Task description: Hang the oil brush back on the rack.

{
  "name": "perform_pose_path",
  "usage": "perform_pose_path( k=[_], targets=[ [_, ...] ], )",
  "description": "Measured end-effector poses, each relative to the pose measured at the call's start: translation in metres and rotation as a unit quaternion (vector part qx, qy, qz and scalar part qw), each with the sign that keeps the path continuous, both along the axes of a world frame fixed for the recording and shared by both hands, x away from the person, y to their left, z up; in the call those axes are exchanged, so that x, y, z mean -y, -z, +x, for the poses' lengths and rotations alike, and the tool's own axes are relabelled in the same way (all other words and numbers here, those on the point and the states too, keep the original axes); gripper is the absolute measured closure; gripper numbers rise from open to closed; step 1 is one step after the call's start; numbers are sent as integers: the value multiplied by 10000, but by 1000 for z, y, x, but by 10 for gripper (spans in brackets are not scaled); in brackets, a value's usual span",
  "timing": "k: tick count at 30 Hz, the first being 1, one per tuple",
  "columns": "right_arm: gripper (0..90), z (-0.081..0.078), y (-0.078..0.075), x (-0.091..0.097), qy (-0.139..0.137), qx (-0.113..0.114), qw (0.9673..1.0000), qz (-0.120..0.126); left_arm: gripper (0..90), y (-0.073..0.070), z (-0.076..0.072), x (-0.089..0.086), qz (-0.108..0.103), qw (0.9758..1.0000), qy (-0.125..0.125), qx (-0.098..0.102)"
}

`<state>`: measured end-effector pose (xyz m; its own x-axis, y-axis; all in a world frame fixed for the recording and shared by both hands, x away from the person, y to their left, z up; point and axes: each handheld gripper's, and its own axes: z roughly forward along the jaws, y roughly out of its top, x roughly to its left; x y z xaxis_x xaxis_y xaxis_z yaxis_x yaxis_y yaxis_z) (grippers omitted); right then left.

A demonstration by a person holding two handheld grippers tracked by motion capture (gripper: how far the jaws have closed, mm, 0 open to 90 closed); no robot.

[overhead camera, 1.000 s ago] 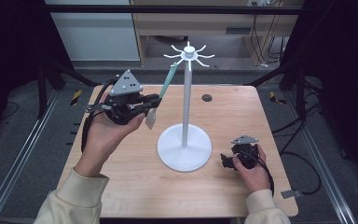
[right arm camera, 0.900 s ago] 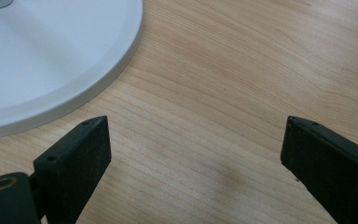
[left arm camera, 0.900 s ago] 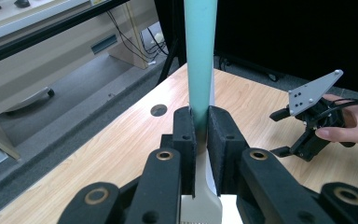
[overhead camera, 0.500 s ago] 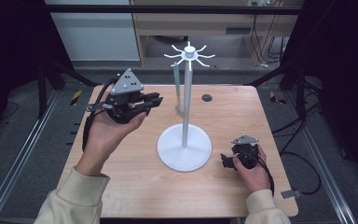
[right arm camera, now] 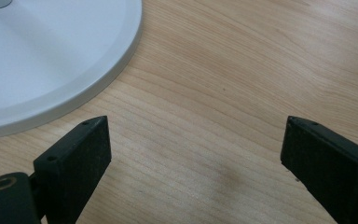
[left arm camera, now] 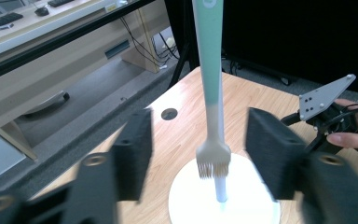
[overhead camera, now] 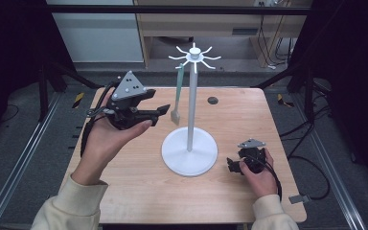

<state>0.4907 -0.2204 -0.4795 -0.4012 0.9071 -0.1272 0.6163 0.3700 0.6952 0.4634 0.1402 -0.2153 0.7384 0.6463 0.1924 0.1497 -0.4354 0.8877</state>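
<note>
Brush [overhead camera: 177, 96] hangs from a hook of the white stand [overhead camera: 190, 143], so hanging looks done. Left gripper [overhead camera: 157, 113] has its fingers wide apart, empty, beside it; right gripper [overhead camera: 233, 165] rests open-fingered on the counter [overhead camera: 249, 115].

The surface [overhead camera: 268, 124] is seen as pale wood with fine grain and a matt finish. The white stand [overhead camera: 189, 152] looks like smooth, slightly glossy plastic. The brush [left arm camera: 212, 84] handle appears as smooth mint plastic; the pads [right arm camera: 74, 154] look matt black
</note>
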Motion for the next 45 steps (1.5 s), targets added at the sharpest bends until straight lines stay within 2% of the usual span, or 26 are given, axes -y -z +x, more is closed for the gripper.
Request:
perform_pose_path(
  k=[3,8,10,13,19,22,26,31,45],
  targets=[
    [90,0,0,0,10,2,10000,3,224,0,-1,1,-97,9999,75,-21],
    [90,0,0,0,15,0,10000,19,126,-1,-7,1,-218,9996,158,-27],
    [90,0,0,0,14,2,10000,23,101,0,-10,1,-204,9996,208,-36],
    [90,0,0,0,6,-6,10000,2,82,3,-16,0,-123,9994,307,-53],
    [90,0,0,0,-7,-3,10000,-19,56,11,-23,-3,18,9994,342,-30],
    [90,0,0,0,13,-3,10000,-11,51,14,-26,-5,0,9995,326,7],
    [89,0,0,0,24,-9,10000,5,32,20,-31,-6,124,9991,415,19],
    [89,-1,-1,1,41,-14,10000,28,21,29,-34,-8,248,9989,392,36],
    [88,-1,-1,1,65,7,10000,26,23,71,-32,-18,525,9974,417,-267]
  ],
)
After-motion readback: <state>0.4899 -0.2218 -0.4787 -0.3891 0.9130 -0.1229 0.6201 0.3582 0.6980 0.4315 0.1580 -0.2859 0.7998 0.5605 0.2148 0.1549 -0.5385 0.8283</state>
